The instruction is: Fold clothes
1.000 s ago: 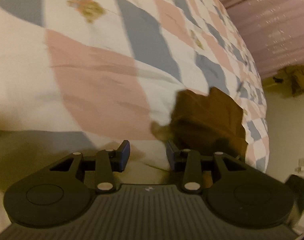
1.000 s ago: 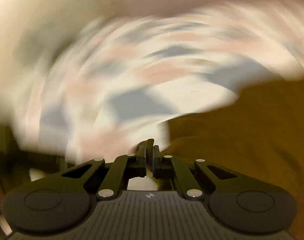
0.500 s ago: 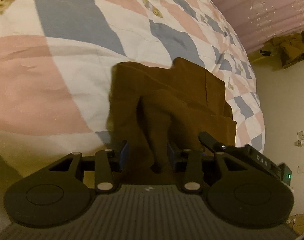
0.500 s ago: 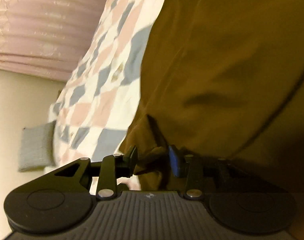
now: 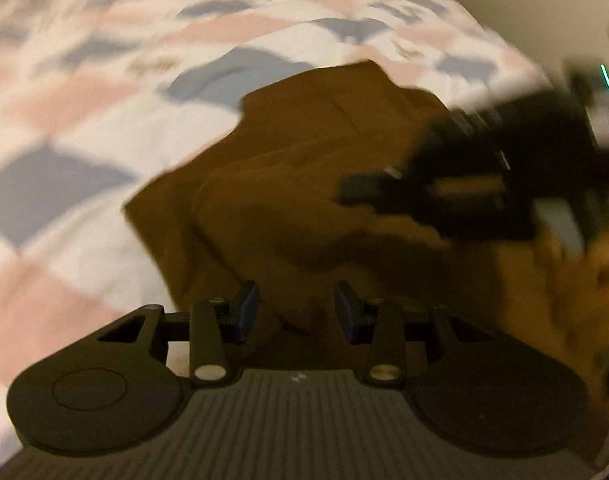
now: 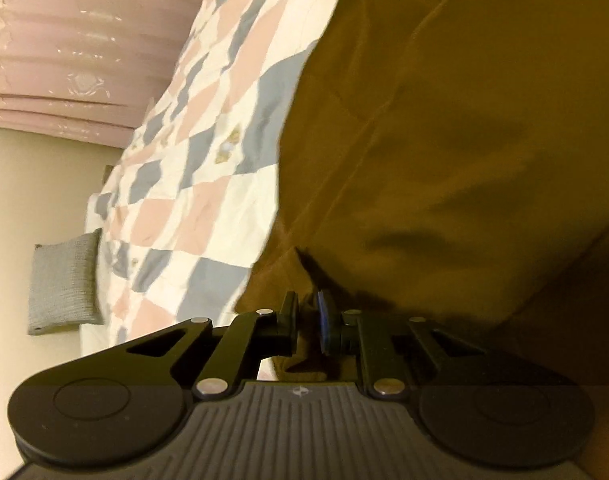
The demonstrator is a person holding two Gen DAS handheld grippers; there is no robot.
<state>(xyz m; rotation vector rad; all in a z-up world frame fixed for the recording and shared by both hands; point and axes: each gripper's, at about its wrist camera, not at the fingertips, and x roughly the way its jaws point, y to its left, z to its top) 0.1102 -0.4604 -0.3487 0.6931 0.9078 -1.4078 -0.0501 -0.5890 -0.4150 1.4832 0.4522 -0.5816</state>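
A brown garment [image 5: 304,168] lies bunched and partly folded on a checked quilt [image 5: 84,128]. My left gripper [image 5: 296,312] is open, and a fold of the brown cloth sits between its spread fingers. In the left wrist view my right gripper [image 5: 460,184] shows as a dark blur over the garment's right side, with a person's hand [image 5: 564,280] behind it. In the right wrist view the right gripper [image 6: 306,320] is shut on a pinched edge of the brown garment [image 6: 444,152], which fills the right half of that view.
The pink, blue and white quilt [image 6: 208,184] covers the bed and drops off at its left edge. A pink pleated curtain [image 6: 76,48] hangs beyond. A grey cushion [image 6: 64,284] leans against the pale wall beside the bed.
The right gripper's fingers have drawn together on the garment's edge they were spread around. The left view has swung, and the right gripper now shows larger and blurred in it.
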